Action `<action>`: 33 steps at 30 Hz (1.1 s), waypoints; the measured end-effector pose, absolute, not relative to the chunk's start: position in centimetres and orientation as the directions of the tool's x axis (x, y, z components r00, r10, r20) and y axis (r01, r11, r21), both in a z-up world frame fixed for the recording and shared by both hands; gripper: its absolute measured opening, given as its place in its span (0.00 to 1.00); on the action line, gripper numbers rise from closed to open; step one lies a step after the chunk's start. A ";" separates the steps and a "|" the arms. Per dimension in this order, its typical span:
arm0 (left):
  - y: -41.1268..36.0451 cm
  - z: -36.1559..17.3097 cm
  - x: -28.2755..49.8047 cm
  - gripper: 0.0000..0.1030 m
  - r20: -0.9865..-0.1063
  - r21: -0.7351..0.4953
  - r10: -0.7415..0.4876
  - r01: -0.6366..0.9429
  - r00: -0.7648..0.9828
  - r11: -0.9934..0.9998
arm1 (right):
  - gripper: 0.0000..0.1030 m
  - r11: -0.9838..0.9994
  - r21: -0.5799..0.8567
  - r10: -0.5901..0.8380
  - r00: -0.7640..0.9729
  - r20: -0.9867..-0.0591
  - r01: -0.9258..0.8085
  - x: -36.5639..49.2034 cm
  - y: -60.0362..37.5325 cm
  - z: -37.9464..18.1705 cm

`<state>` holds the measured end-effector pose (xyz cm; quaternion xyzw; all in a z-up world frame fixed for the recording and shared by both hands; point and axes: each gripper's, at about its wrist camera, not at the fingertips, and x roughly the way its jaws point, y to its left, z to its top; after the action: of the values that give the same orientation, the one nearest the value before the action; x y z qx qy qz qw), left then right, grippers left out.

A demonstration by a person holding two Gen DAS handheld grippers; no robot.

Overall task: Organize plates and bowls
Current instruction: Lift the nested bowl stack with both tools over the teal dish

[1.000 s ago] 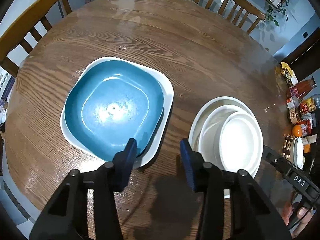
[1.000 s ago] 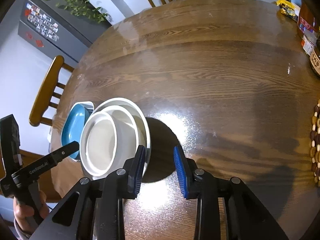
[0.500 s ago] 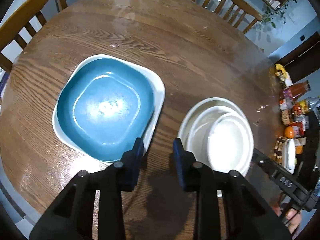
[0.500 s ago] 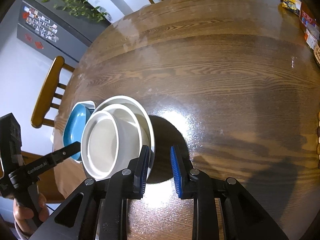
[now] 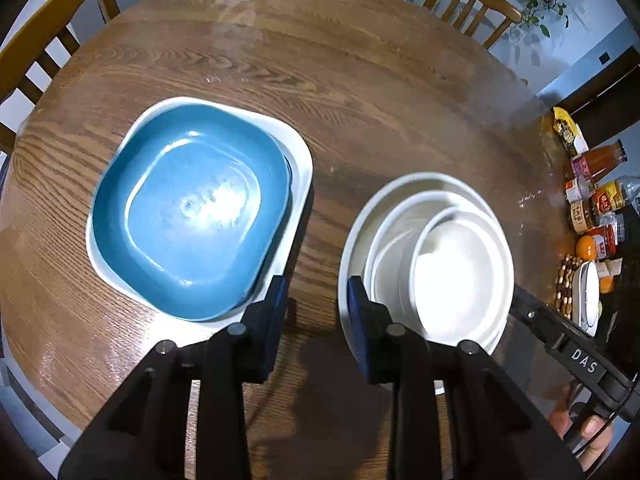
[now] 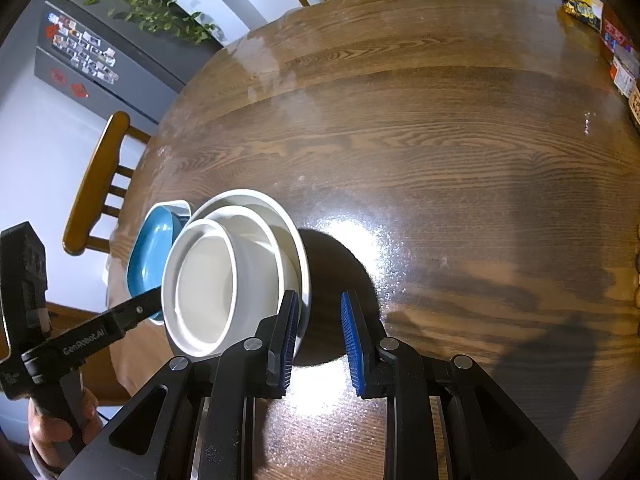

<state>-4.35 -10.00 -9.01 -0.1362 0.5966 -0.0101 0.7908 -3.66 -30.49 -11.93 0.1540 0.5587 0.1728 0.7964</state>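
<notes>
Dishes sat in two stacks on our round wooden bench [image 5: 360, 80]: a blue square plate [image 5: 192, 208] nested in a white square plate [image 5: 298, 160], and beside it, apart, two white bowls [image 5: 460, 272] on a round white plate [image 5: 360, 224]. Our left gripper [image 5: 314, 300] and right gripper [image 6: 318, 320] hovered with fingers slightly apart, holding nothing.
</notes>
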 end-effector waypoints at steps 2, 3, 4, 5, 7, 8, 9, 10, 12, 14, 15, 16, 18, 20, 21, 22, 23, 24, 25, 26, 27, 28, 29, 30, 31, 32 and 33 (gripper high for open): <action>-10.2 -9.3 -4.3 0.26 -0.944 -0.220 -0.173 -0.145 0.281 0.965 | 0.24 0.892 0.440 0.448 0.313 -0.837 -0.102 -3.6 -30.4 -12.1; -10.3 -9.4 -4.3 0.26 -0.944 -0.221 -0.174 -0.146 0.282 0.964 | 0.24 0.892 0.440 0.449 0.314 -0.837 -0.102 -3.6 -30.4 -12.1; -10.5 -9.5 -4.3 0.26 -0.944 -0.221 -0.173 -0.147 0.281 0.964 | 0.24 0.893 0.437 0.447 0.314 -0.838 -0.104 -3.6 -30.4 -12.1; -10.6 -9.7 -4.2 0.25 -0.943 -0.224 -0.176 -0.147 0.283 0.964 | 0.24 0.894 0.436 0.446 0.315 -0.838 -0.105 -3.5 -30.4 -12.2; -11.2 -10.0 -4.2 0.20 -0.941 -0.217 -0.170 -0.137 0.293 0.967 | 0.24 0.894 0.435 0.445 0.311 -0.840 -0.105 -3.4 -30.2 -12.4; -11.5 -10.1 -4.2 0.18 -0.940 -0.211 -0.165 -0.128 0.297 0.969 | 0.24 0.895 0.435 0.444 0.309 -0.841 -0.104 -3.4 -30.1 -12.5; -11.7 -10.1 -4.2 0.15 -0.940 -0.206 -0.162 -0.122 0.301 0.971 | 0.24 0.894 0.436 0.445 0.313 -0.839 -0.103 -3.3 -30.0 -12.5; -12.0 -10.2 -4.2 0.13 -0.938 -0.202 -0.158 -0.116 0.307 0.973 | 0.22 0.892 0.440 0.449 0.313 -0.837 -0.105 -3.3 -30.0 -12.5; -12.2 -10.4 -4.0 0.12 -0.936 -0.197 -0.154 -0.108 0.317 0.974 | 0.19 0.888 0.447 0.457 0.314 -0.832 -0.109 -3.4 -29.9 -12.5; -12.7 -10.7 -3.9 0.10 -0.932 -0.189 -0.148 -0.094 0.331 0.977 | 0.19 0.887 0.447 0.458 0.317 -0.830 -0.111 -3.4 -29.8 -12.5; -12.9 -10.7 -3.9 0.07 -0.931 -0.187 -0.148 -0.088 0.335 0.978 | 0.18 0.887 0.448 0.459 0.318 -0.829 -0.111 -3.5 -29.8 -12.5; -13.2 -10.6 -3.8 0.06 -0.930 -0.182 -0.145 -0.081 0.339 0.980 | 0.18 0.887 0.447 0.459 0.320 -0.829 -0.113 -3.5 -29.7 -12.5; -13.9 -10.6 -3.6 0.04 -0.927 -0.162 -0.130 -0.063 0.352 0.985 | 0.17 0.887 0.446 0.458 0.323 -0.828 -0.115 -3.6 -29.7 -12.4; -14.1 -10.3 -3.3 0.03 -0.925 -0.157 -0.128 -0.053 0.359 0.986 | 0.17 0.888 0.446 0.458 0.326 -0.827 -0.116 -3.7 -29.6 -12.4; -14.2 -10.3 -3.2 0.03 -0.924 -0.154 -0.127 -0.048 0.362 0.987 | 0.17 0.888 0.446 0.458 0.328 -0.826 -0.115 -3.7 -29.6 -12.4; -14.3 -10.3 -3.1 0.03 -0.923 -0.151 -0.125 -0.045 0.364 0.987 | 0.17 0.888 0.445 0.457 0.330 -0.826 -0.115 -3.8 -29.6 -12.4; -14.4 -10.3 -3.1 0.03 -0.922 -0.148 -0.123 -0.042 0.367 0.988 | 0.17 0.888 0.444 0.456 0.333 -0.825 -0.116 -3.8 -29.5 -12.4; -14.6 -10.4 -3.0 0.03 -0.921 -0.145 -0.121 -0.038 0.371 0.989 | 0.17 0.889 0.443 0.455 0.336 -0.825 -0.116 -3.9 -29.5 -12.4; -14.6 -10.4 -3.0 0.03 -0.920 -0.143 -0.120 -0.034 0.373 0.989 | 0.17 0.889 0.443 0.454 0.337 -0.824 -0.115 -4.0 -29.4 -12.4; -14.8 -10.4 -2.9 0.03 -0.919 -0.138 -0.117 -0.029 0.376 0.990 | 0.17 0.889 0.443 0.454 0.338 -0.824 -0.114 -4.0 -29.4 -12.4; -14.7 -10.4 -3.0 0.03 -0.919 -0.135 -0.116 -0.025 0.378 0.991 | 0.17 0.889 0.445 0.454 0.338 -0.824 -0.111 -4.0 -29.4 -12.4; -14.6 -10.4 -3.0 0.03 -0.918 -0.131 -0.114 -0.019 0.381 0.991 | 0.17 0.888 0.446 0.455 0.339 -0.824 -0.109 -4.1 -29.4 -12.4; -14.4 -10.3 -3.3 0.03 -0.916 -0.128 -0.113 -0.012 0.385 0.992 | 0.15 0.887 0.450 0.458 0.338 -0.822 -0.108 -4.1 -29.5 -12.4; -14.4 -10.3 -3.3 0.03 -0.915 -0.122 -0.110 -0.006 0.389 0.993 | 0.13 0.885 0.454 0.462 0.339 -0.820 -0.107 -4.2 -29.4 -12.4; -14.1 -10.2 -3.6 0.03 -0.914 -0.116 -0.107 0.000 0.392 0.993 | 0.12 0.886 0.451 0.459 0.342 -0.820 -0.107 -4.3 -29.4 -12.4; -13.9 -10.2 -3.7 0.03 -0.913 -0.113 -0.107 0.006 0.394 0.994 | 0.12 0.889 0.446 0.454 0.345 -0.822 -0.106 -4.3 -29.3 -12.4; -13.9 -10.2 -3.8 0.03 -0.912 -0.111 -0.107 0.011 0.397 0.994 | 0.10 0.891 0.441 0.449 0.348 -0.823 -0.107 -4.4 -29.2 -12.3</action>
<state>-3.76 -13.88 -10.18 -0.0434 0.5479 -0.0353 0.8347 -4.40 -29.18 -12.34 0.1569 0.5445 0.1724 0.8057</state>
